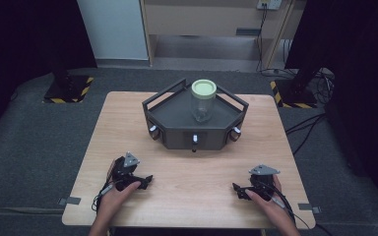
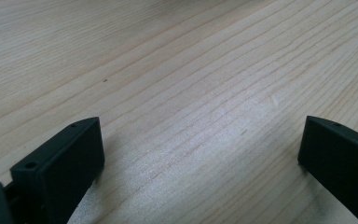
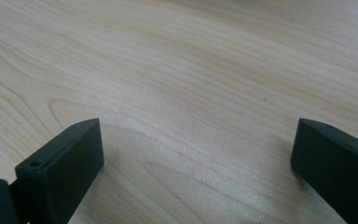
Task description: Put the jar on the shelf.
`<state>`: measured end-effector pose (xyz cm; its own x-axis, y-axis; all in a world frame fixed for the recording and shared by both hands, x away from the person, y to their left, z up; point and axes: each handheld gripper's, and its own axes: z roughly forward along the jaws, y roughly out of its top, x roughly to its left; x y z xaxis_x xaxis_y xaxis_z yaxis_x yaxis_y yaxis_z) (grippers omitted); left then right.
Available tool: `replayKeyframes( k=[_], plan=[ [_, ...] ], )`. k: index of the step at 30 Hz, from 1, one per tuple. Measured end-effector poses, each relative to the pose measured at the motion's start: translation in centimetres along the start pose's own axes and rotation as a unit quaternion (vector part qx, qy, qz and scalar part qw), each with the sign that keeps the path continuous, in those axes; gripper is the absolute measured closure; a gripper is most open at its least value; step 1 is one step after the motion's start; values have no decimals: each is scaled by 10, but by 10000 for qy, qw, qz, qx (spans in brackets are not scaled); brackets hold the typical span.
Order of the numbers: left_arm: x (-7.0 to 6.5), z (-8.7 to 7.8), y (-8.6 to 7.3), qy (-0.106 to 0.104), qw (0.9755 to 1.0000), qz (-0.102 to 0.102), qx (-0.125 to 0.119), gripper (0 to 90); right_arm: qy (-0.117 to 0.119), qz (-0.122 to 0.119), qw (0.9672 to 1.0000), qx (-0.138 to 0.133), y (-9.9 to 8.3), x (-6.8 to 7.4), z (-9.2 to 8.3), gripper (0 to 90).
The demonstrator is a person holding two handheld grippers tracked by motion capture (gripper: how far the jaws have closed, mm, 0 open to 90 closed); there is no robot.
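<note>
The jar [image 1: 203, 102] is the thing nearest to my work here. It is a clear glass jar with a pale green lid [image 1: 204, 89], and it stands upright inside the dark tray [image 1: 177, 115], toward the back middle of it. The tray has low walls and three small knobs on its front faces, and it sits on the far half of the wooden table [image 1: 128, 128].

From the jar to my fingers there is a wide stretch of bare wood. Both grippers are on the near side of the table, well apart from the tray and touching neither it nor the jar. The jar lies ahead of them and between them, roughly on the middle line of the table.

The left gripper [image 1: 146, 181] rests on the wood at the near left, held by the left hand [image 1: 115, 194]. In the left gripper view its two black jaws stand far apart, and between them I see only the wood grain, so it holds nothing.

The right gripper [image 1: 236, 189] rests at the near right, held by the right hand [image 1: 270, 199]. In the right gripper view its jaws are also spread wide, with bare wood between them and nothing gripped. The two grippers point inward, toward each other.
</note>
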<state>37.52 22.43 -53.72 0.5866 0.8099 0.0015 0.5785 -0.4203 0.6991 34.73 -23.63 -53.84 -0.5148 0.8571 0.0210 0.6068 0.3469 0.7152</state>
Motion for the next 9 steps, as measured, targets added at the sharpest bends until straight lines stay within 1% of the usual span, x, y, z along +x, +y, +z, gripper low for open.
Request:
replayKeyframes(
  k=[2, 5, 9],
  plan=[
    [0, 0, 0, 2, 10000, -2, -1, 0, -38, -82, 10000, 26, 0, 1, 0, 20],
    [0, 0, 0, 5, 10000, -7, -2, 0, -87, -54, 9999, 48, 0, 2, 1, 8],
    [0, 0, 0, 6, 10000, -9, -3, 0, -82, -31, 9999, 64, 0, 2, 1, 6]
  ],
)
